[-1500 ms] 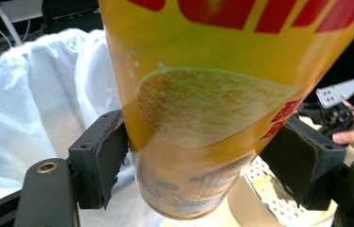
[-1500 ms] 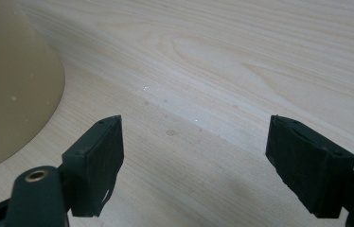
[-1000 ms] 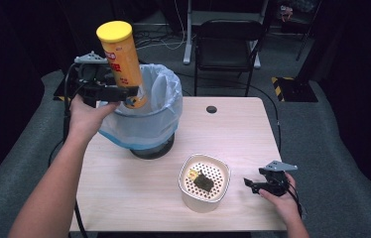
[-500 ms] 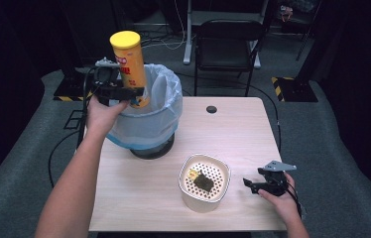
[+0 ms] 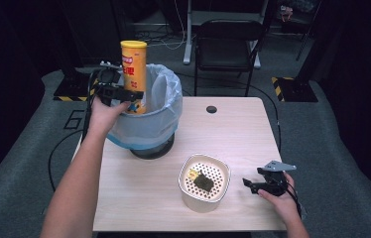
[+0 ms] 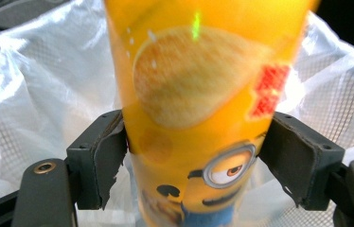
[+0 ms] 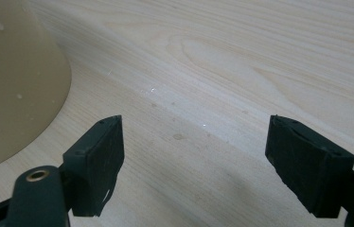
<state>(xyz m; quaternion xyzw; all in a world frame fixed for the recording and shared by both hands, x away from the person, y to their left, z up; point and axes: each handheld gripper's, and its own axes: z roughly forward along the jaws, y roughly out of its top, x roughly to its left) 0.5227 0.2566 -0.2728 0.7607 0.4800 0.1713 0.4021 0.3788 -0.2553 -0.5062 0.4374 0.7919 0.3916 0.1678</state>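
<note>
On the table (image 5: pixel 253 134): bin (image 5: pixel 149 119) at far left, can (image 5: pixel 134 74) held upright over it. Bowl (image 5: pixel 204 182) near front, right gripper (image 5: pixel 259 185) just beside its right.

On the yellow chip can (image 6: pixel 199 113) I see red characters, but I cannot read them. A large "6" is painted on the grey floor (image 5: pixel 72 120).
</note>
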